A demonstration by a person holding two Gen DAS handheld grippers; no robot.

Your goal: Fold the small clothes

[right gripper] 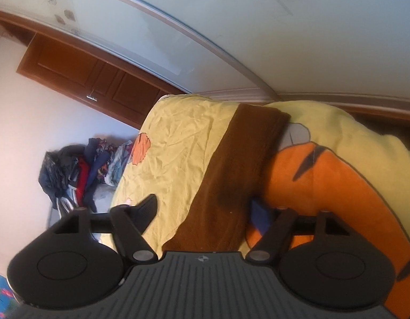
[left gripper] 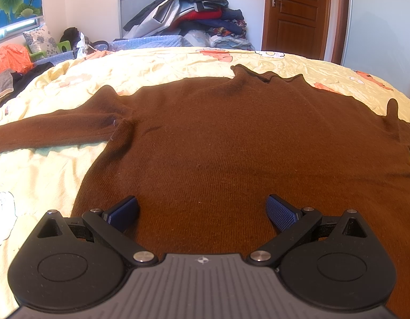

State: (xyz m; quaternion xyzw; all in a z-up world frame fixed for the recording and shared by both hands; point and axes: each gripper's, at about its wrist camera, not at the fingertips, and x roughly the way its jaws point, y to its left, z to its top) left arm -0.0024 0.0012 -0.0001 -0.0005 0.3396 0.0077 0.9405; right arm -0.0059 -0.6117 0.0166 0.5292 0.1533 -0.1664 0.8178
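A brown knit sweater [left gripper: 218, 138] lies flat on the yellow bedspread [left gripper: 151, 63], collar away from me, sleeves spread to the left and right. My left gripper [left gripper: 202, 212] is open above the sweater's lower body, holding nothing. In the right wrist view, one brown sleeve [right gripper: 231, 172] runs along the bed toward its far edge. My right gripper [right gripper: 205, 210] is open with its fingers on either side of the sleeve, just above it, not closed on it.
A pile of clothes [left gripper: 194, 10] stands beyond the far side of the bed, also in the right wrist view [right gripper: 79, 170]. A wooden door [left gripper: 295, 13] is at the back right. Loose clothes and an orange bag [left gripper: 13, 58] lie at the left. The bedspread has an orange cartoon print [right gripper: 324, 186].
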